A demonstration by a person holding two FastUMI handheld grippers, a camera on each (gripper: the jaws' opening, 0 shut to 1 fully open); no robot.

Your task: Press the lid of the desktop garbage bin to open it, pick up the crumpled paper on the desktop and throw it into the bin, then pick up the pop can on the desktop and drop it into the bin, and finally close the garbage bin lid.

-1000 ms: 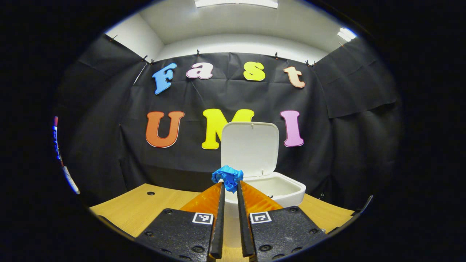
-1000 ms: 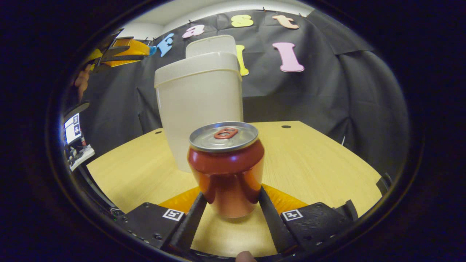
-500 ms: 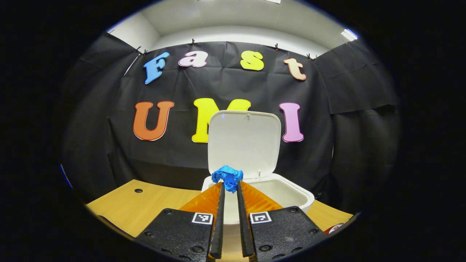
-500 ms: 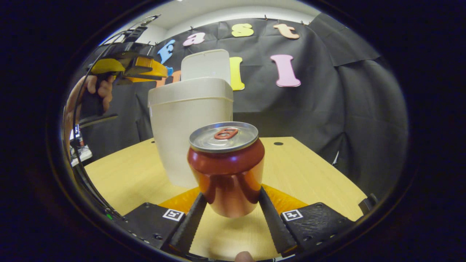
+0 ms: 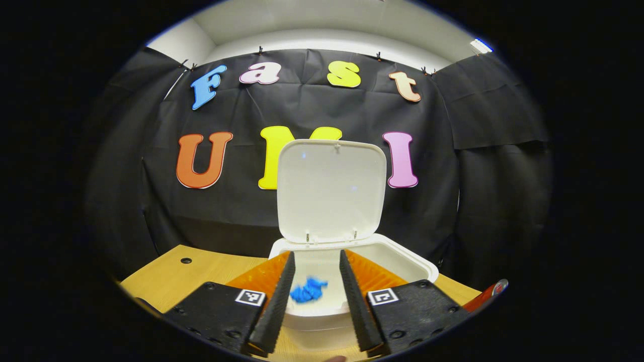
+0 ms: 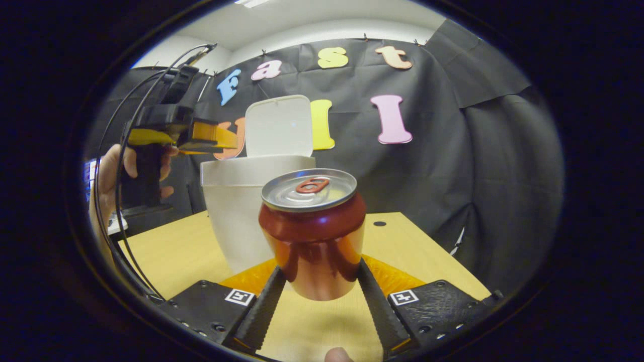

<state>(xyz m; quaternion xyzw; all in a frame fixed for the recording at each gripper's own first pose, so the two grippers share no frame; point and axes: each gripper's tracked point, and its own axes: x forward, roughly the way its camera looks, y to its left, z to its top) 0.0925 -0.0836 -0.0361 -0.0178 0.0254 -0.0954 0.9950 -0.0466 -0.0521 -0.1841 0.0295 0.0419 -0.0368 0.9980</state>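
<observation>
The white garbage bin [image 5: 420, 264] stands with its lid [image 5: 329, 188] swung upright. Blue crumpled paper [image 5: 308, 290] lies inside the bin. My left gripper [image 5: 316, 264] hangs open just over the bin's near rim, nothing between its fingers. In the right gripper view, my right gripper [image 6: 319, 274] is shut on a red pop can [image 6: 313, 234] held upright above the wooden desk [image 6: 412, 251]. Behind the can stands the bin [image 6: 236, 211] with its lid [image 6: 277, 125] raised, and the left gripper [image 6: 214, 138] hovers over its left side in a person's hand [image 6: 113, 171].
Black cloth walls close the booth behind and to the sides. The wooden desk [image 5: 166, 274] has small dark holes [image 5: 186, 261] in its top. A red sliver of the pop can [image 5: 485, 296] shows at the lower right of the left gripper view.
My left gripper opened and the blue paper dropped into the bin. My right gripper rose higher with the can.
</observation>
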